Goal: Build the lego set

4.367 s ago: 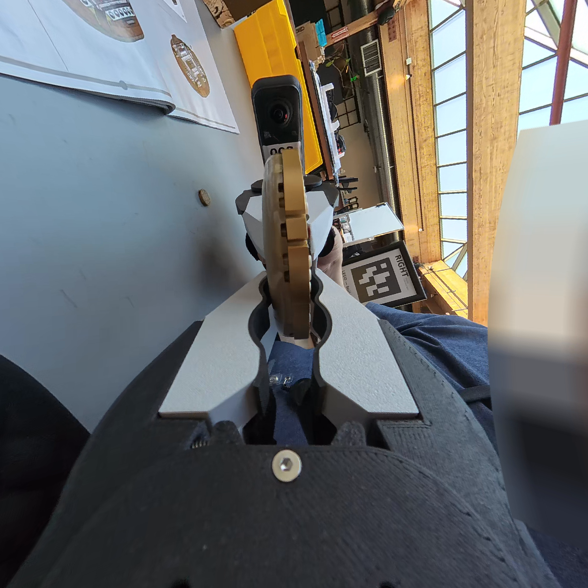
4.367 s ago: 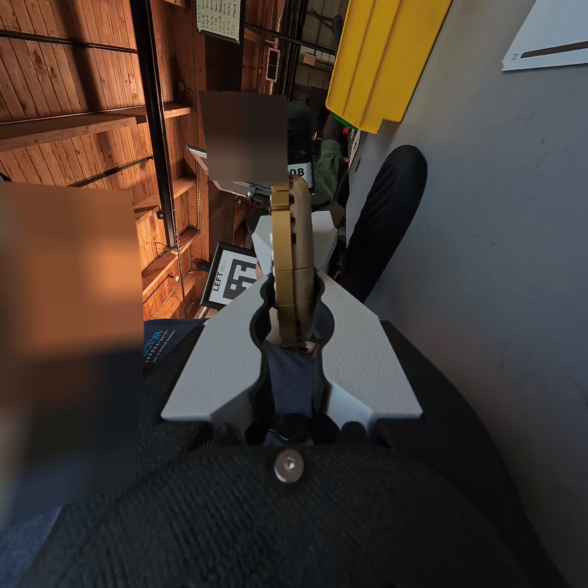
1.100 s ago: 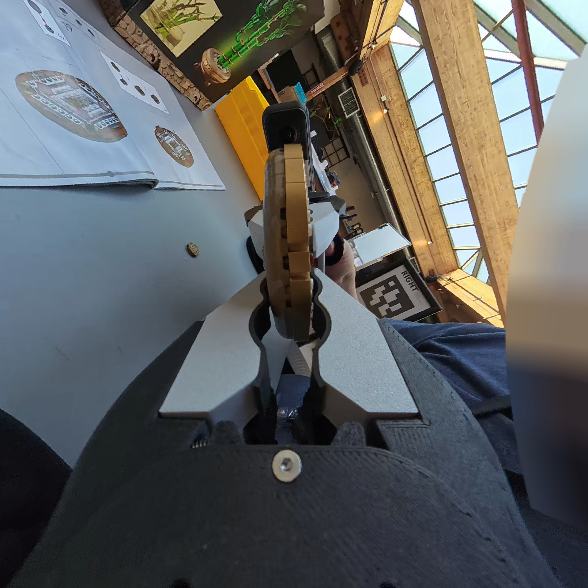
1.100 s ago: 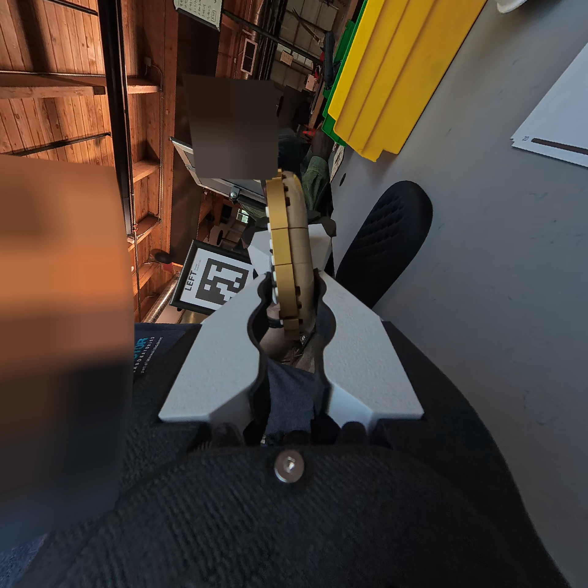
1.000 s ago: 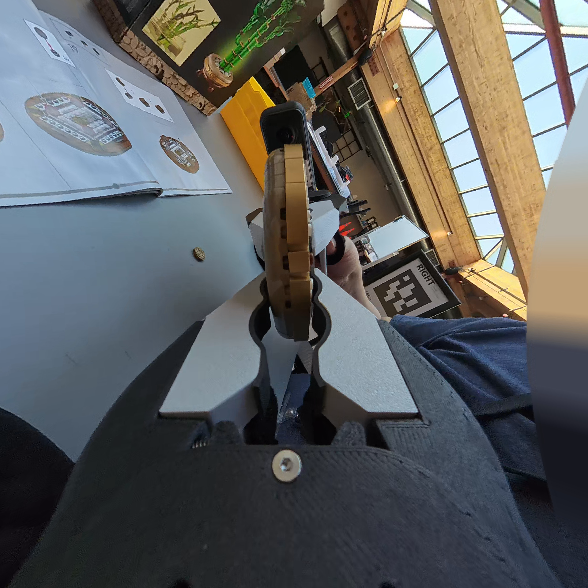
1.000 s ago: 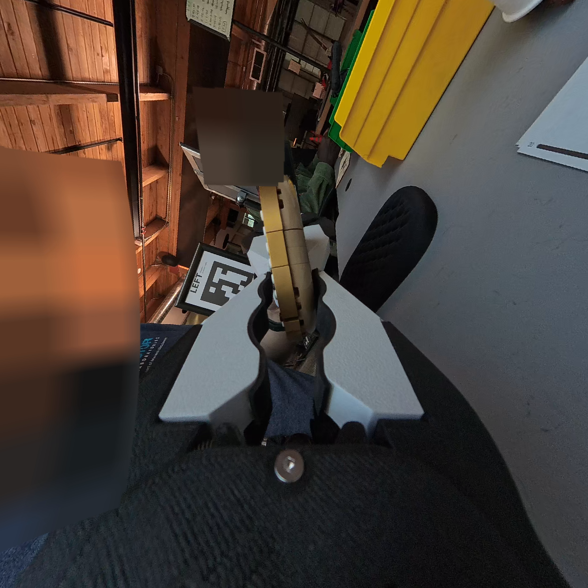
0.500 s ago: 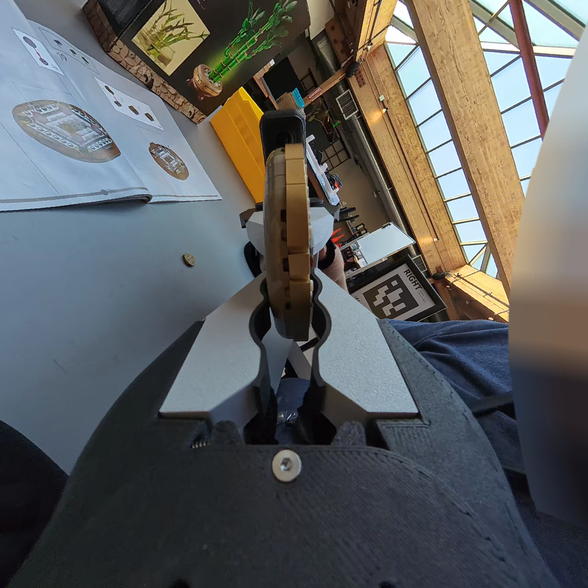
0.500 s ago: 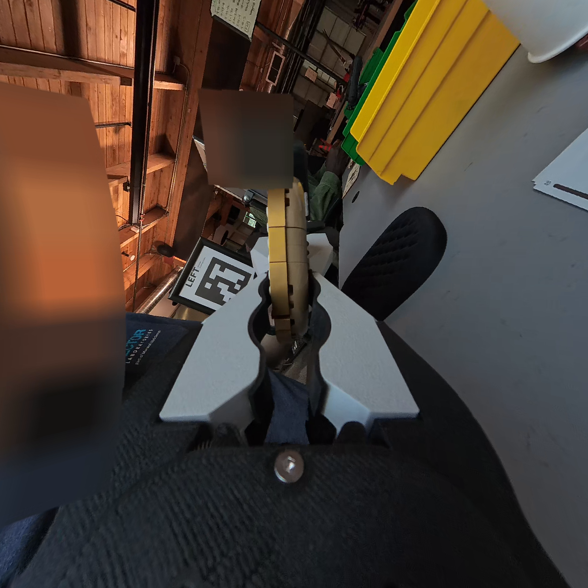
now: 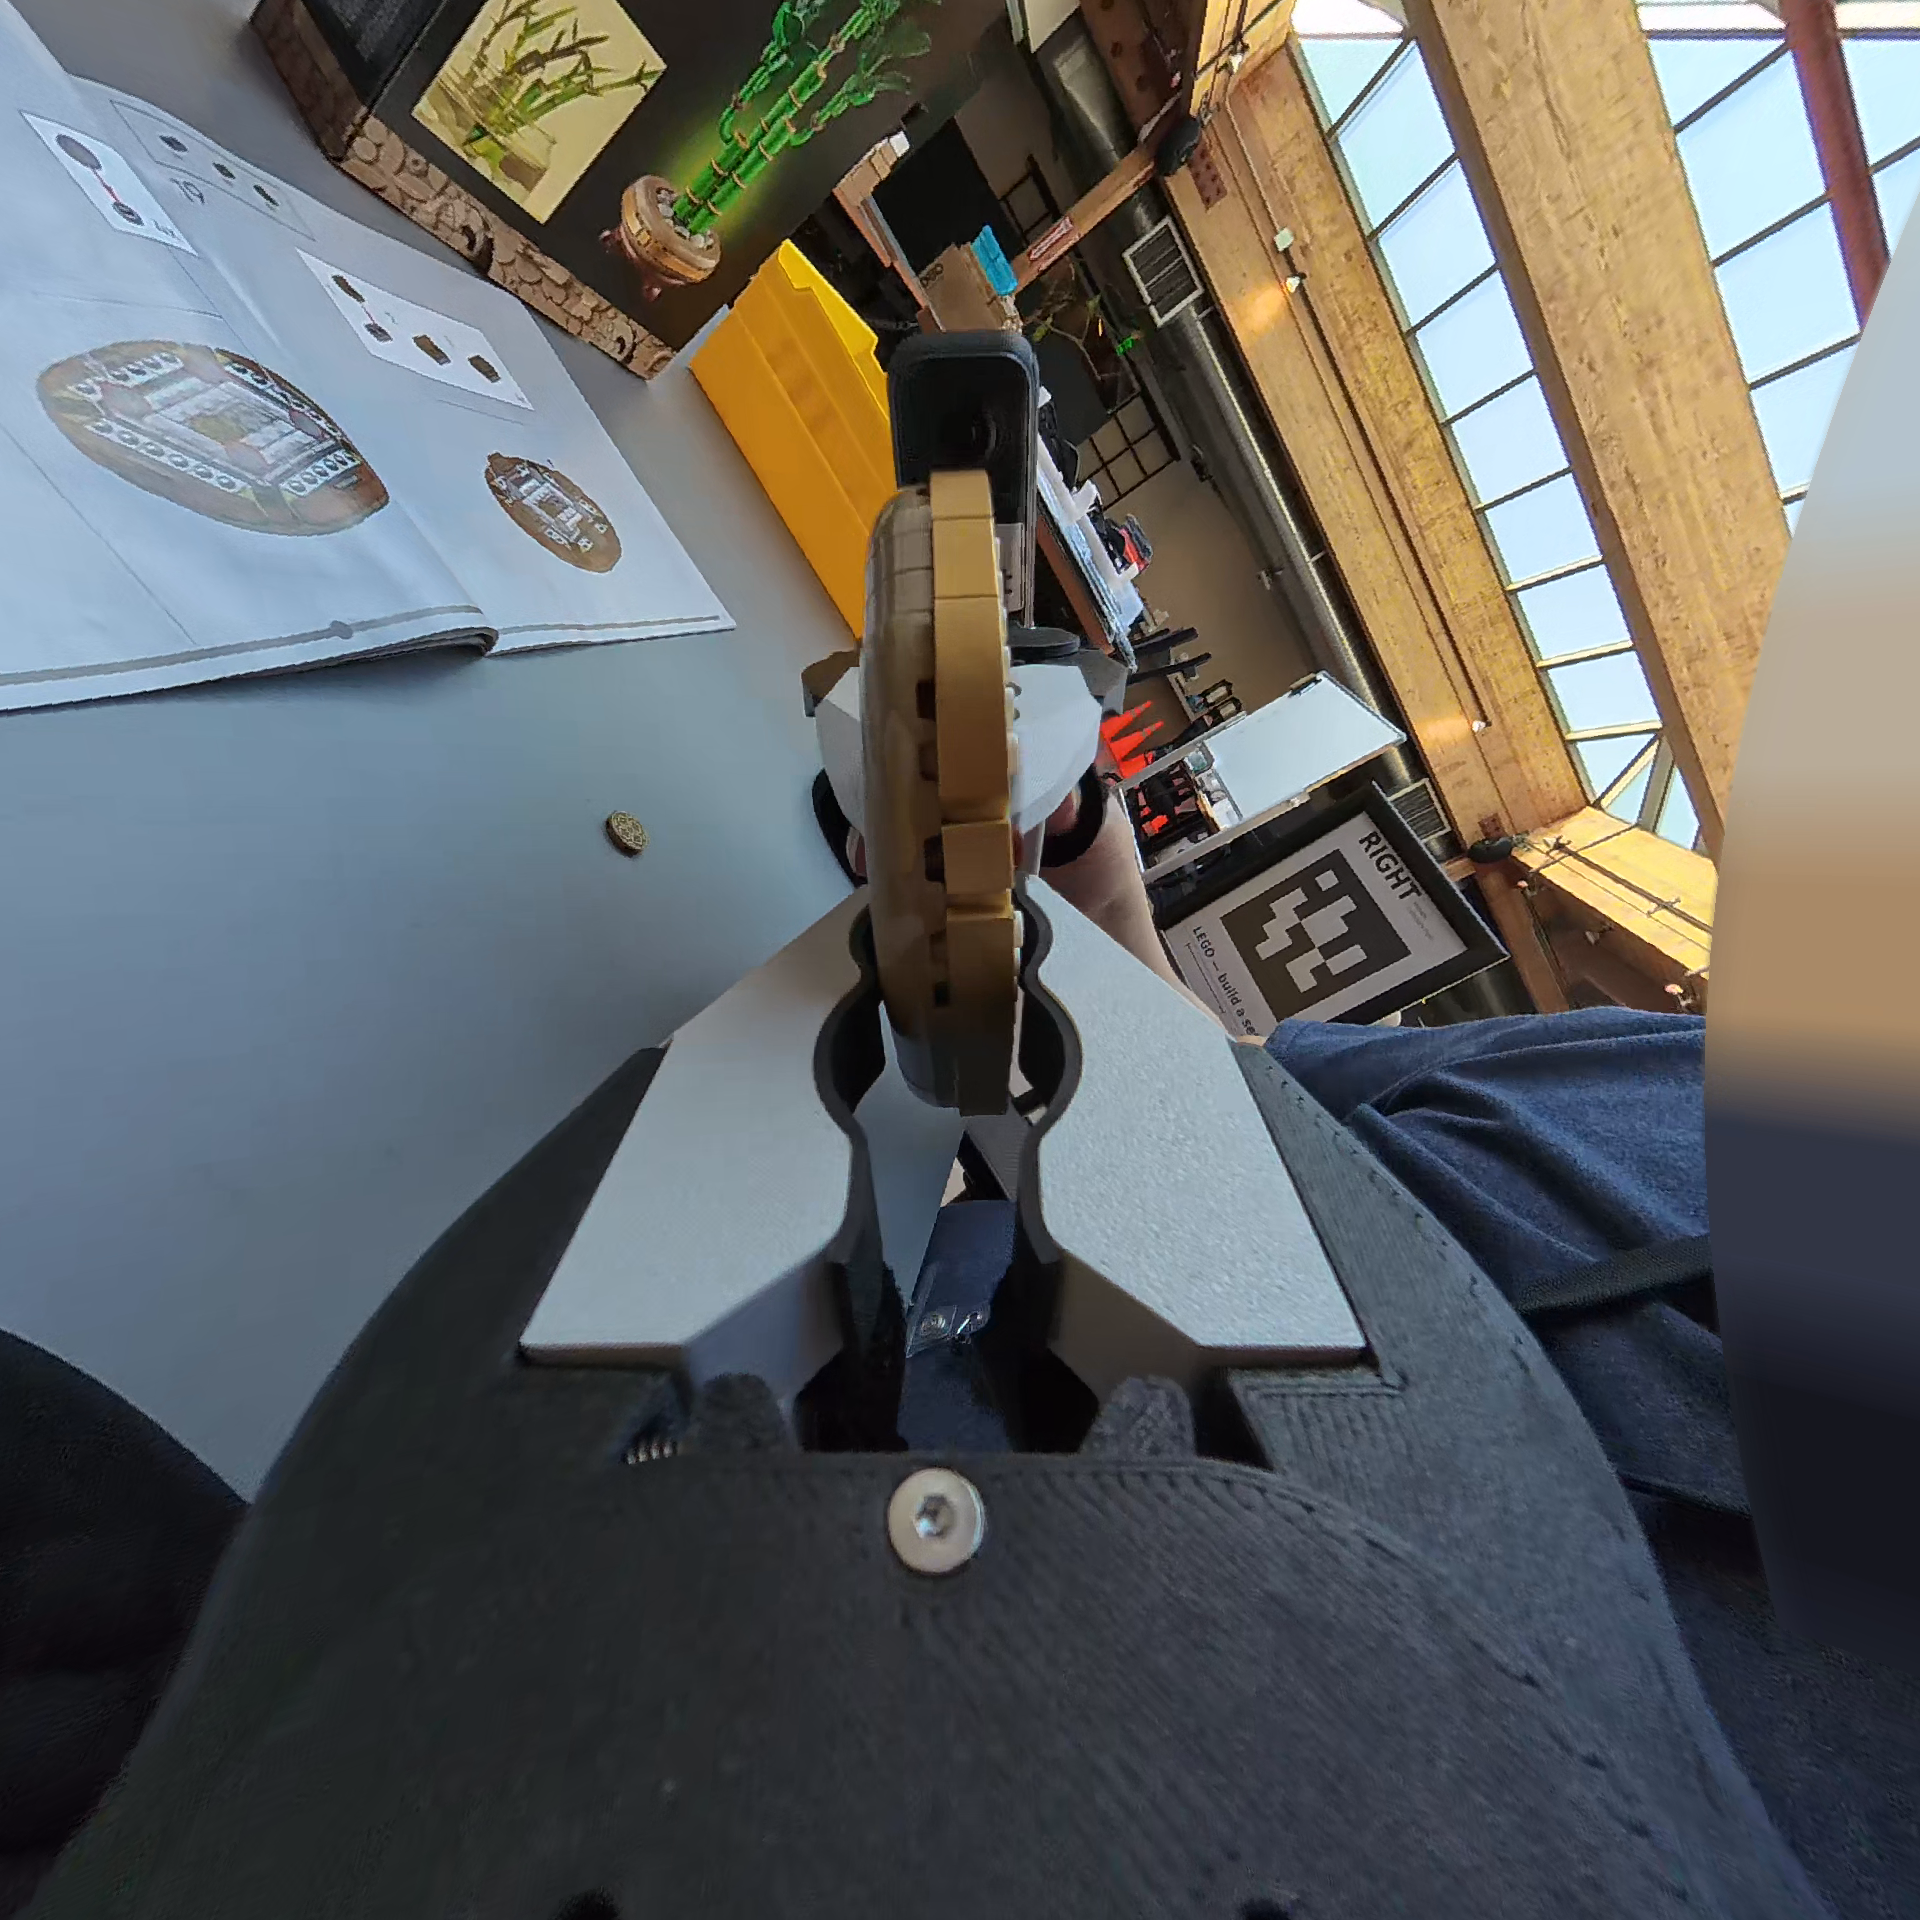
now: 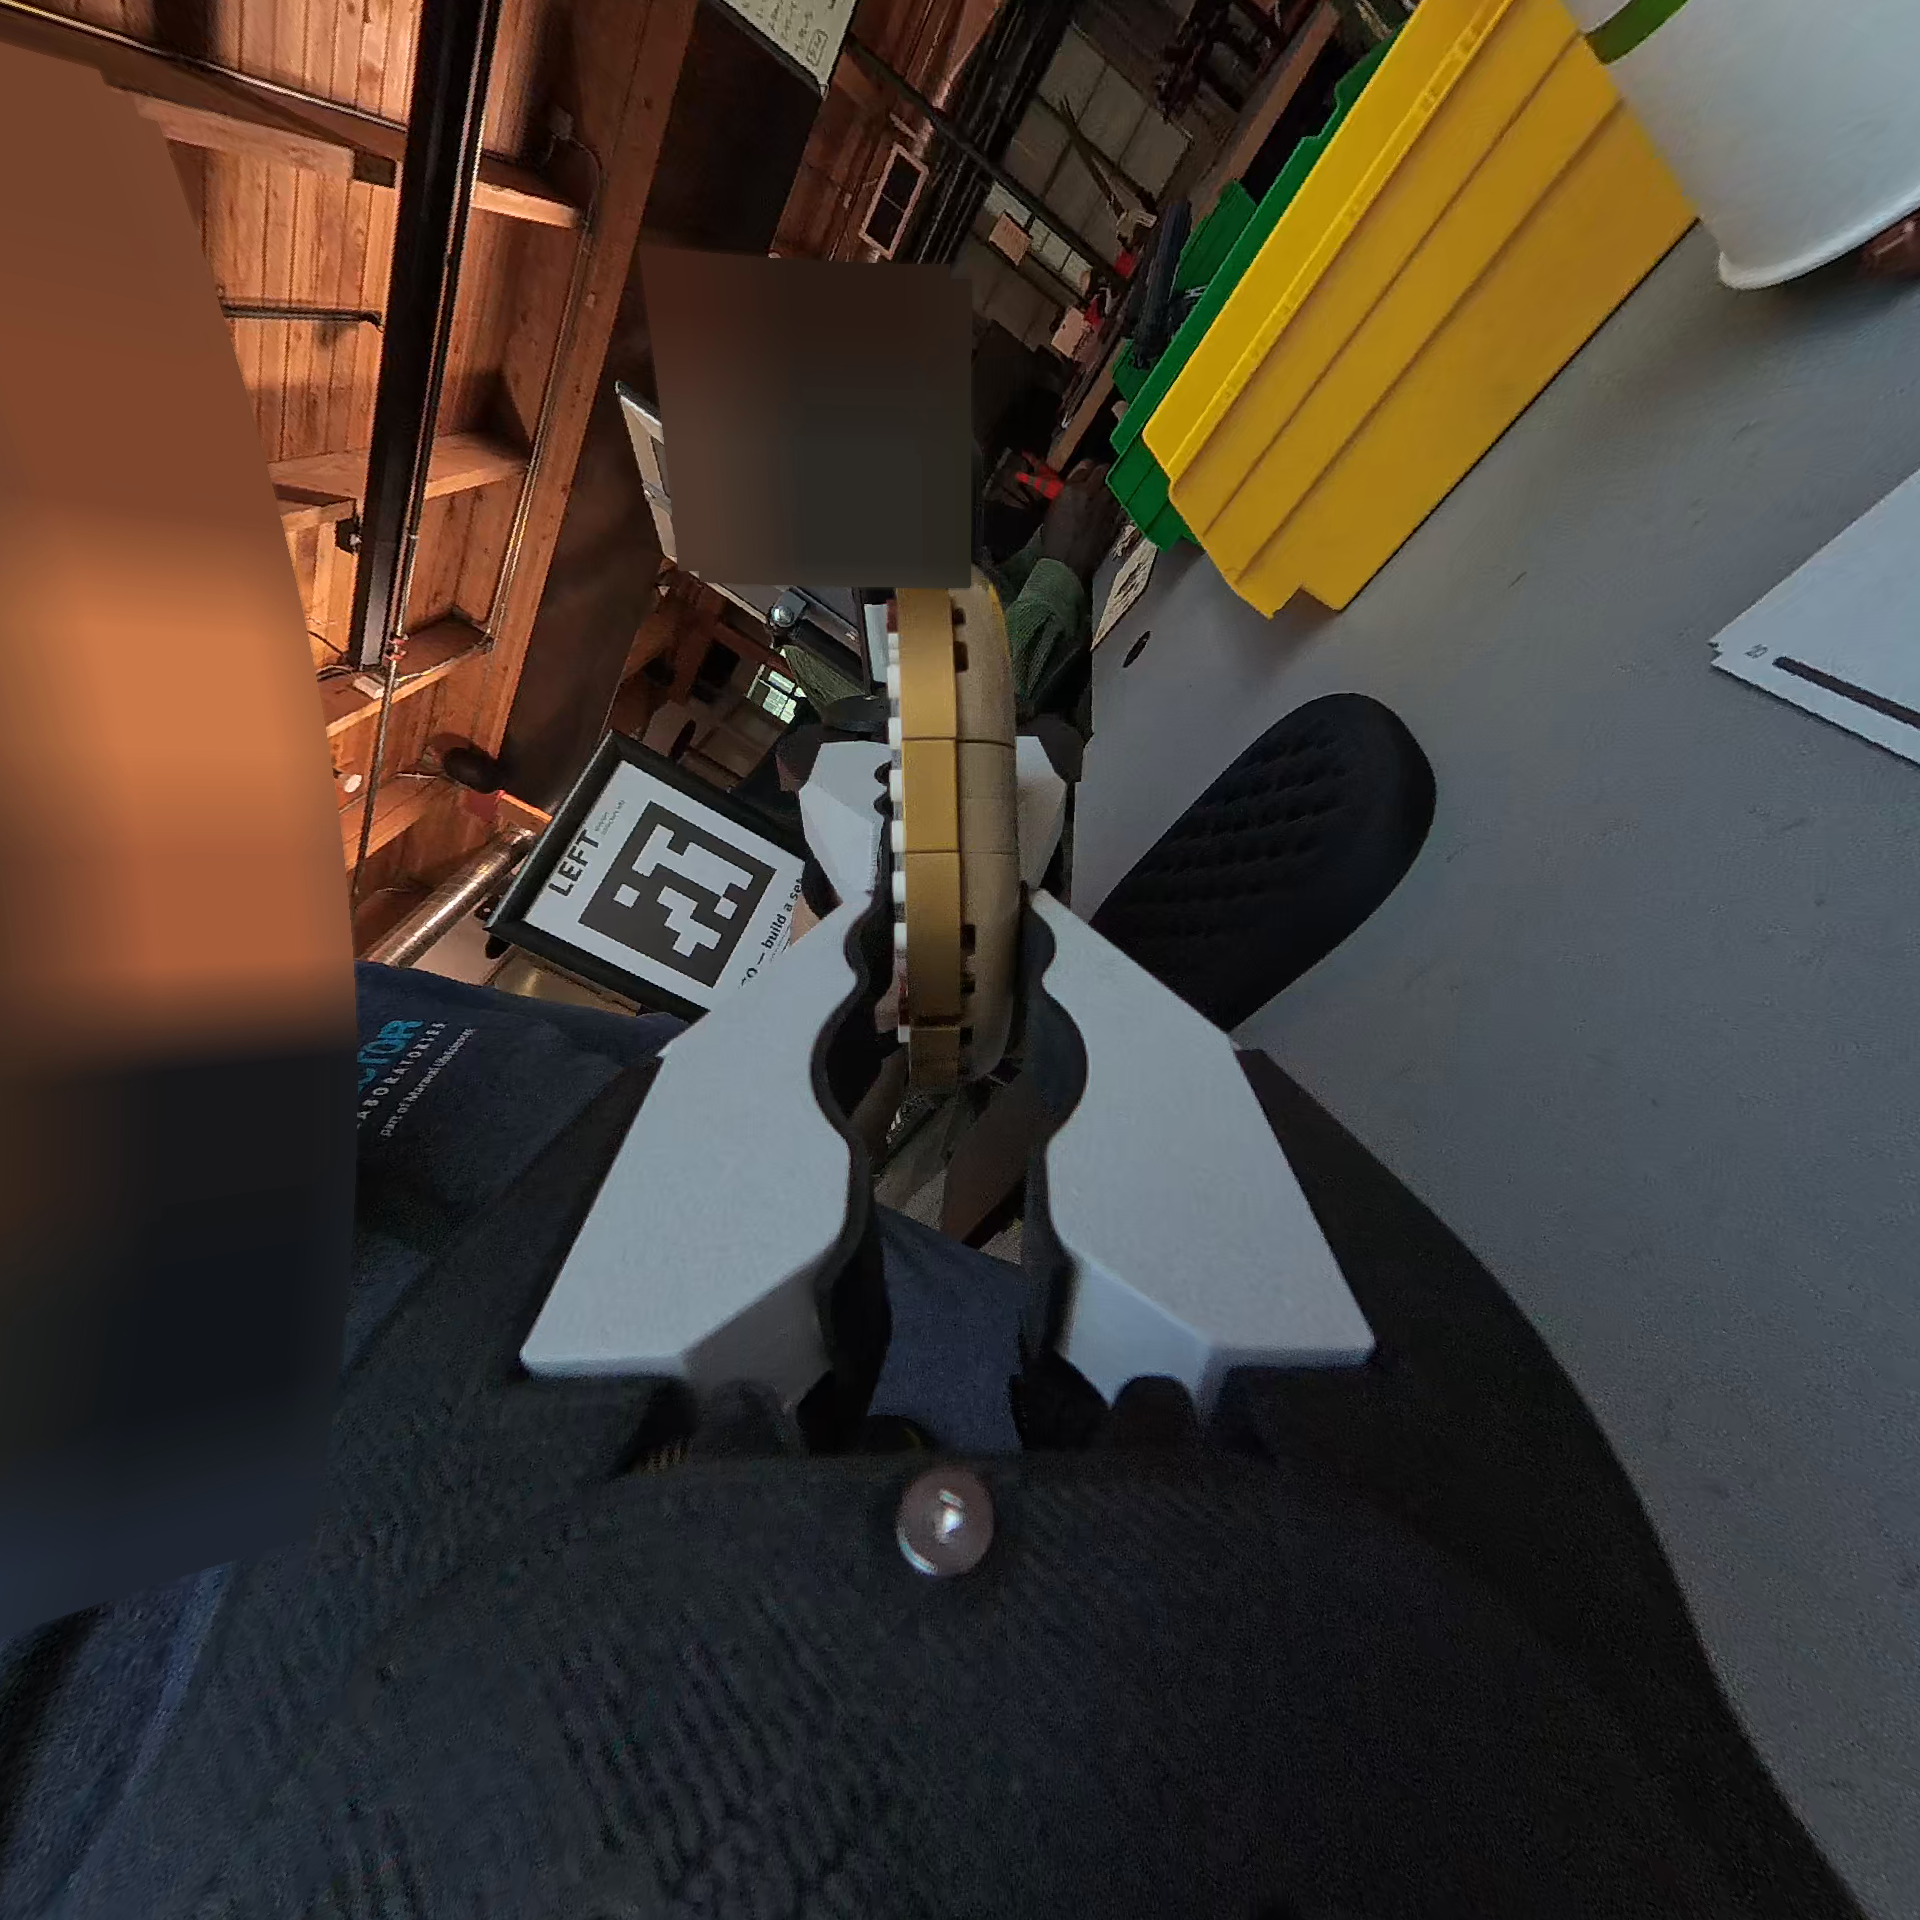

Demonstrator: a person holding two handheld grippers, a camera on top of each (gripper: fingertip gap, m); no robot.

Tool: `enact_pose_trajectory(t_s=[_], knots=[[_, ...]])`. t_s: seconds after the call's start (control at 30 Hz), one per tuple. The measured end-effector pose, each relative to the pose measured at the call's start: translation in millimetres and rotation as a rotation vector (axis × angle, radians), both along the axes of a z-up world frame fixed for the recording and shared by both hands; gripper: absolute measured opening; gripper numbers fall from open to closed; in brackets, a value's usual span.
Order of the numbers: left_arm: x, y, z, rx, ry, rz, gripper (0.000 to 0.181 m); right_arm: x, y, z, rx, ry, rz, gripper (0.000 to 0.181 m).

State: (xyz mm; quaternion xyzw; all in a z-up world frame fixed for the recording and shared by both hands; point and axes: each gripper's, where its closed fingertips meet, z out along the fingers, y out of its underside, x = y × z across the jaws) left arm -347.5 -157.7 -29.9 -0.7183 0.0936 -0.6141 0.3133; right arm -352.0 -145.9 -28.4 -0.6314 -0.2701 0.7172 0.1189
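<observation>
A round tan and gold lego disc [image 9: 945,790] is held edge-on in the air beside the grey table [image 9: 312,935]. My left gripper [image 9: 945,997] is shut on its near edge. My right gripper [image 10: 951,987] is shut on the opposite edge of the same disc [image 10: 951,831], which shows white studs on its left face. Each gripper faces the other: the right one's grey fingers [image 9: 1049,727] show behind the disc in the left wrist view. A small round brown lego piece [image 9: 627,832] lies loose on the table.
An open instruction booklet [image 9: 260,447] lies on the table, with the set's box [image 9: 582,135] behind it. Yellow bins [image 9: 800,416] stand at the far edge, also in the right wrist view [image 10: 1403,312]. A white bowl [image 10: 1766,135] stands by them. A black chair back [image 10: 1278,842] sits at the table's side. The grippers are tip to tip, or close to it. From either gripper's tips it is about 25 cm to the white bowl [image 10: 1766,135].
Both grippers keep their hold on the disc. The pair has tilted and swung a little, so more of the booklet, box and bins comes into view.
</observation>
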Motion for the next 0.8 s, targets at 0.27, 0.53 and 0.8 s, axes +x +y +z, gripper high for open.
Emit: enact_pose_trajectory(t_s=[0.27,0.53,0.8], knots=[[0,0,-3,-0.031,0.007,-0.010,0.019,0,0,-2,-0.071,0.021,0.006,0.019],[2,3,2,-0.033,-0.055,-0.006,0.019,3,2,1,-0.100,0.059,-0.012,0.020],[-2,9,1,-0.089,-0.216,0.038,0.029,7,14,0,-0.195,0.093,-0.111,0.019]])
